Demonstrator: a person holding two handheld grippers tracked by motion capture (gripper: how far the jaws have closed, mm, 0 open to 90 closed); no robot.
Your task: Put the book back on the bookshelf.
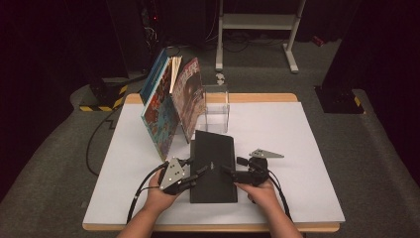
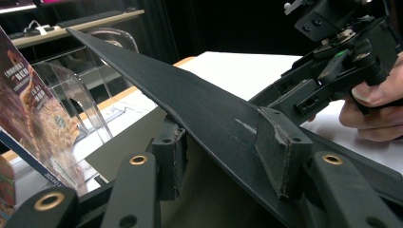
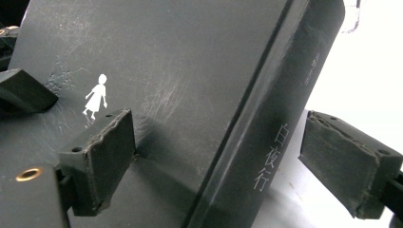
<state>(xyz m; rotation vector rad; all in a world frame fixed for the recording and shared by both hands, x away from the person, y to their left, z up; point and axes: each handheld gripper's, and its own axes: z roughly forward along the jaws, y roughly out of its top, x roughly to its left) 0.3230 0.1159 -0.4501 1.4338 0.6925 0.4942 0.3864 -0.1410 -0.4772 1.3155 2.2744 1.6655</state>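
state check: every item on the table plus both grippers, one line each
black book: on the table, front cover lifted off the pages on the left side
left gripper: shut on the lifted cover's edge
right gripper: open, jaws straddle the spine edge, far pad clear
picture books: upright, leaning against the stand
clear acrylic stand: upright behind the black book

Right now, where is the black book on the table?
In the high view, the black book lies at the table's near middle, between the left gripper and right gripper, just before the clear stand.
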